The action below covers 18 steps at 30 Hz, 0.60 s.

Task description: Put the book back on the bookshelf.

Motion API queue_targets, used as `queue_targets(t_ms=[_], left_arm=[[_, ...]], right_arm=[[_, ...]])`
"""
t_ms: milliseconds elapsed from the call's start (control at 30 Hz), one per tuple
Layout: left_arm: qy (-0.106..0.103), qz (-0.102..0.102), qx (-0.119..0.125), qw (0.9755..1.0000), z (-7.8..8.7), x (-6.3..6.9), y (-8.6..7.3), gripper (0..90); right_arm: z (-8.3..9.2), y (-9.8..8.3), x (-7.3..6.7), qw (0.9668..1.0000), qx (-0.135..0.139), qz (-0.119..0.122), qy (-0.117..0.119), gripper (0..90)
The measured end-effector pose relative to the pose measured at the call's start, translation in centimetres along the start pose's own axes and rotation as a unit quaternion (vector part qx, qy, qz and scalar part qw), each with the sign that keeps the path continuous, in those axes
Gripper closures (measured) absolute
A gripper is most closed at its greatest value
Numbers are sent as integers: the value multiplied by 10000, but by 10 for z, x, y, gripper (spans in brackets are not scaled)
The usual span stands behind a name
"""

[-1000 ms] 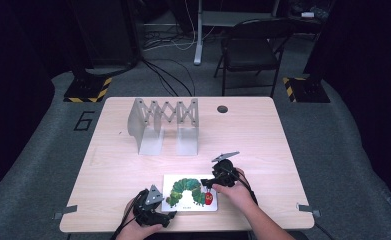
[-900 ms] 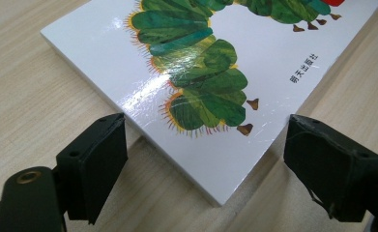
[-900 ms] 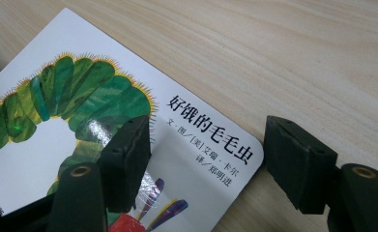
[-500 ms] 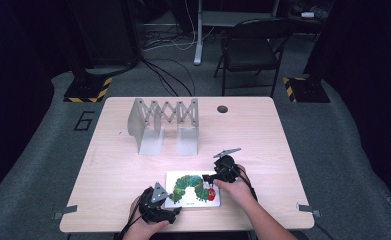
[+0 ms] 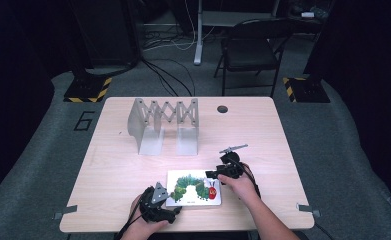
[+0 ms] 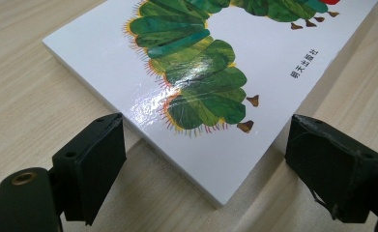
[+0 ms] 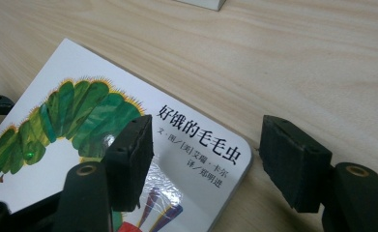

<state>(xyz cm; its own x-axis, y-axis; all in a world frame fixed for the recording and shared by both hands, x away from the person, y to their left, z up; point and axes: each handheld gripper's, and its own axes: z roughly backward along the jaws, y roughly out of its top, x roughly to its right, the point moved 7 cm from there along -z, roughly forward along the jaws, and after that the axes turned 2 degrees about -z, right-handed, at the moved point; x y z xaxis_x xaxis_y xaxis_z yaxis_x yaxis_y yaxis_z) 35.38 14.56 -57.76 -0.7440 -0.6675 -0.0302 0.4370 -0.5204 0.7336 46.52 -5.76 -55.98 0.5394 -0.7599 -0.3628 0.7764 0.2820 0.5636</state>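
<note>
A white picture book [image 5: 193, 188] with a green caterpillar on its cover lies flat near the table's front edge. My left gripper [image 5: 172, 209] sits at the book's near left corner. In the left gripper view that corner of the book [image 6: 215, 63] pokes between the wide-open jaws of the left gripper [image 6: 205, 128], and neither pad touches it. My right gripper [image 5: 212, 175] is at the far right corner. Its jaws have just been closing. The right gripper [image 7: 207, 128] has one jaw above the cover and one over bare table, with the book's [image 7: 80, 121] rounded corner between them, unpressed.
A grey accordion-style rack [image 5: 163, 125] stands at the back left of the wooden table [image 5: 263, 135]. A round cable hole [image 5: 222, 109] sits near the far edge. A black folding chair [image 5: 253, 50] stands beyond the table.
Both hands have stayed nearly in place at the book's corners. The book lies where it was.
</note>
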Motion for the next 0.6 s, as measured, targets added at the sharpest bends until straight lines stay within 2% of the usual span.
queue_targets(t_ms=[67,200,433,567,600], left_arm=[[-19,-41,18,10000,0,-1,0,142],[-8,-85,9,10000,0,-2,1,142],[-43,-53,7,10000,-1,-1,0,142],[-60,-35,14,10000,-1,-1,1,137],[-118,-76,-38,9999,-1,-1,0,123]], right_arm=[[0,0,-2,10000,-4,-49,55,361],[0,0,-1,10000,5,-15,12,362],[1,0,-3,9999,7,-155,-16,365],[2,1,-2,9997,86,-225,30,372],[4,2,-2,9995,84,-292,79,394]])
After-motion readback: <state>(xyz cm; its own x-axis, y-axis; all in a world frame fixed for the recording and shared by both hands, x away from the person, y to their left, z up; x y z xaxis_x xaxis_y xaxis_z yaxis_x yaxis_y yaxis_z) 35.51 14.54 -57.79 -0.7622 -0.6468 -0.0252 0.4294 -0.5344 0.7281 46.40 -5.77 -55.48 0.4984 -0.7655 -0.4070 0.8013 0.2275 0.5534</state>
